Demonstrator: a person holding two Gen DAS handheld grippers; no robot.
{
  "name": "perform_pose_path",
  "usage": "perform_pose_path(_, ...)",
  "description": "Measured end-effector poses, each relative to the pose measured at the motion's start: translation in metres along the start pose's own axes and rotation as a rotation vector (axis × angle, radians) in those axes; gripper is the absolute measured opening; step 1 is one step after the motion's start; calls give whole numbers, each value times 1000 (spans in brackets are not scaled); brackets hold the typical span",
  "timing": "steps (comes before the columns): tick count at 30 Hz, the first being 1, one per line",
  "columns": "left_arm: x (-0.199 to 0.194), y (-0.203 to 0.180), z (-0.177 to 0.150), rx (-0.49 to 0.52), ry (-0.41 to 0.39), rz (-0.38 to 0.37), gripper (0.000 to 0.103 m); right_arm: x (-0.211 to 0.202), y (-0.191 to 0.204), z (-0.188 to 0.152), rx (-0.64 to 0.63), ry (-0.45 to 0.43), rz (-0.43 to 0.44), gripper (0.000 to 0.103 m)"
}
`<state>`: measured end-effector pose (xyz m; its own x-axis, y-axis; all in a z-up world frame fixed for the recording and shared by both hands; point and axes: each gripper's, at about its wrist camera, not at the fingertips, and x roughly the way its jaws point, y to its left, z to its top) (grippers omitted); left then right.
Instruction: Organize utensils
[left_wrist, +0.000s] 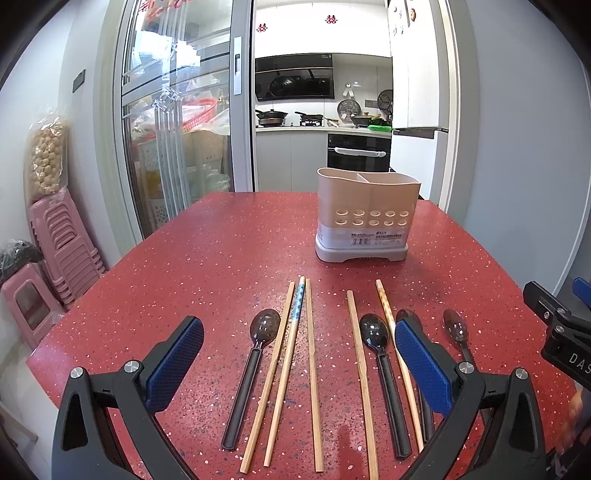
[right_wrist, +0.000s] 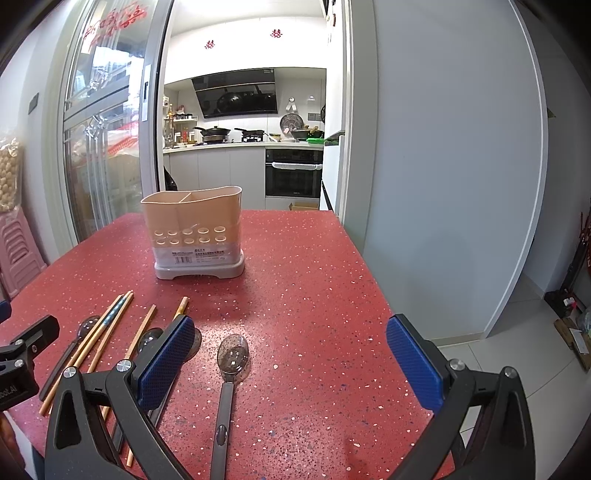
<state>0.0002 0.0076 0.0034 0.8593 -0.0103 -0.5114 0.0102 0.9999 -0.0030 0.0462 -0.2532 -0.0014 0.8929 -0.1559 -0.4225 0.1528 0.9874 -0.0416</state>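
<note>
A beige two-compartment utensil holder (left_wrist: 366, 214) (right_wrist: 195, 232) stands empty on the red speckled table (left_wrist: 207, 258). In front of it lie several wooden chopsticks (left_wrist: 310, 343), one with a blue pattern (left_wrist: 295, 321), and several dark-handled spoons (left_wrist: 255, 354) (left_wrist: 380, 354). My left gripper (left_wrist: 299, 339) hovers open above the chopsticks and spoons, holding nothing. My right gripper (right_wrist: 291, 343) is open too, with the rightmost spoon (right_wrist: 231, 365) lying between and below its fingers. The left finger of each gripper hides part of a spoon. The right gripper's body (left_wrist: 557, 328) shows at the left view's right edge.
Stacked pink stools (left_wrist: 55, 258) and a sack of round things (left_wrist: 46, 158) stand left of the table. A glass sliding door (left_wrist: 177, 122) and a kitchen lie behind. The table's right edge (right_wrist: 373, 280) drops to a tiled floor.
</note>
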Motion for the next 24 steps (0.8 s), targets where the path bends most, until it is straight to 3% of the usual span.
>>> perform_pose_path(24,0,2,-1,-5,5,0,103,2,0,-2,1,12,2,103)
